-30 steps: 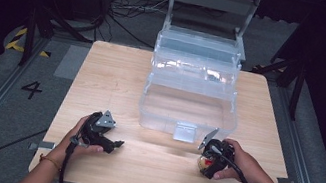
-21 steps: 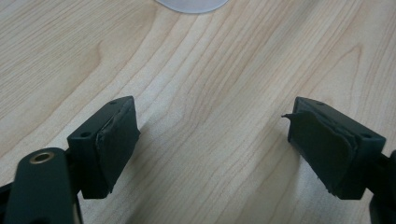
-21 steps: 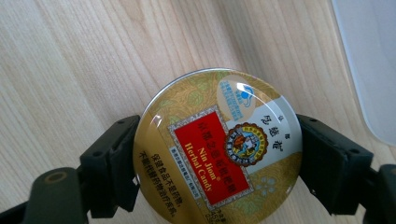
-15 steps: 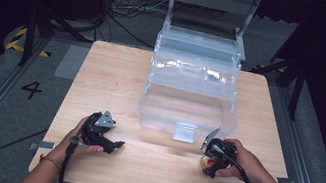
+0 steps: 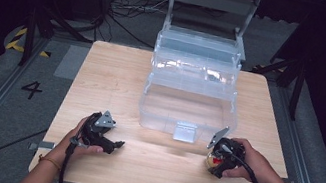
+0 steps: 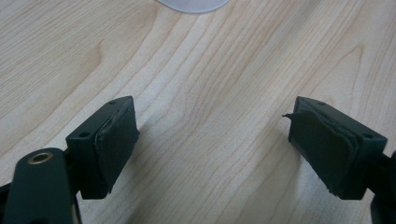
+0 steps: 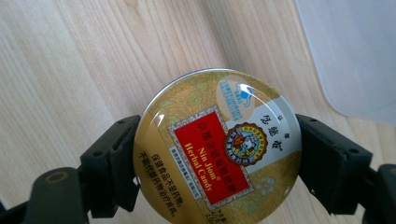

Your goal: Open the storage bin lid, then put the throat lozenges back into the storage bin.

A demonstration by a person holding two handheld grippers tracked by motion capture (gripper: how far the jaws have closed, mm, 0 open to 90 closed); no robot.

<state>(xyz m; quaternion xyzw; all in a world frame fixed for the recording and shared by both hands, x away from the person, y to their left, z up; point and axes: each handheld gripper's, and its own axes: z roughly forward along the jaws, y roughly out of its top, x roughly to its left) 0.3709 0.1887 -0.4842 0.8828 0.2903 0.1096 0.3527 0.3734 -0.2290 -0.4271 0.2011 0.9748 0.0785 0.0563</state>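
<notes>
A round gold candy tin [image 7: 219, 149] with a red label sits between the two jaws of my right gripper [image 7: 217, 163], and both pads press on its rim. From above, the right gripper [image 5: 221, 158] rests low on the table's front right, the tin [image 5: 212, 161] just peeking out under it. My left gripper [image 5: 117, 145] lies at the front left, jaws wide open; bare wood shows between its fingers [image 6: 114, 140]. A clear plastic tiered box [image 5: 190, 94] stands at the table's middle, just beyond both grippers.
The wooden table [image 5: 112, 77] has free surface to the box's left. A frosted corner of the box [image 7: 355, 56] lies close to the tin's upper right. A latch [image 5: 185, 130] sticks out at the box's front. Cables and stands lie behind the table.
</notes>
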